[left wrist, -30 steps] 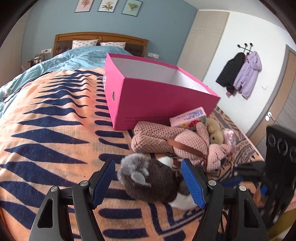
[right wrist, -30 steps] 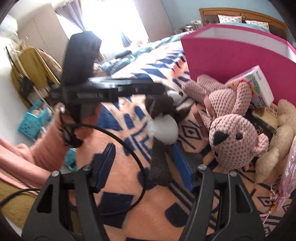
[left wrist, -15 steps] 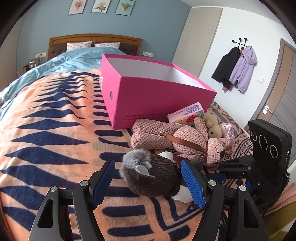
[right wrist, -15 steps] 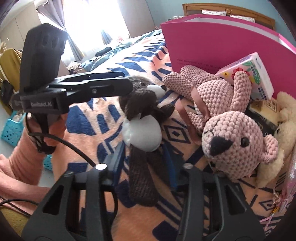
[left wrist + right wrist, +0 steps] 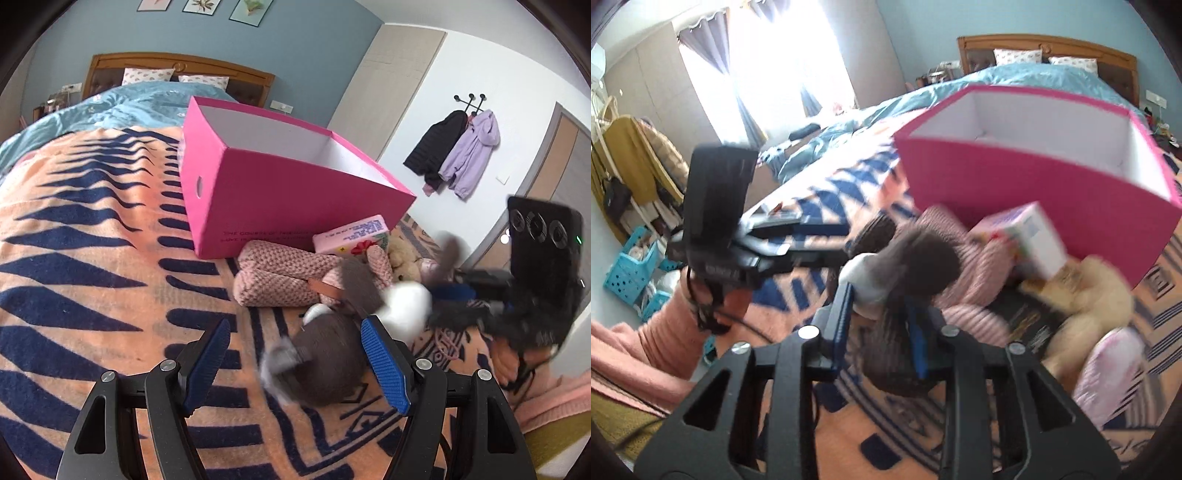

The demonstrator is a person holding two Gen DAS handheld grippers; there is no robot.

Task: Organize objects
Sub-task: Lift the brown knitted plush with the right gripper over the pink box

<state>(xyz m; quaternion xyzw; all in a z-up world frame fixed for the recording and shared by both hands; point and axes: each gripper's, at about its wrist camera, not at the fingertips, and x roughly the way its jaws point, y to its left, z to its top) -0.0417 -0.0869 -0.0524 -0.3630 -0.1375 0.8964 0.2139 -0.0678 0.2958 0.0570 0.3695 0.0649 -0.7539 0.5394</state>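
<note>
Much of the bed [image 5: 85,258] lies bare left of the pink box [image 5: 280,199], whose inside is open. Toys crowd its near right corner, blurred. The brown plush toy [image 5: 908,266], earlier flat on the blanket, now hangs clamped in the right hand-held gripper [image 5: 879,325]. The left hand-held gripper [image 5: 295,369] stands wide around its head, not touching.

The right tongs [image 5: 879,325] are clamped on the leg of a brown plush toy [image 5: 912,262], blurred, with its white belly at 9 o'clock of the blue pads. At 2 o'clock stands the open pink box [image 5: 1027,184] on the bed [image 5: 827,192]. The left tongs [image 5: 812,236] reach in from 9 o'clock.
</note>
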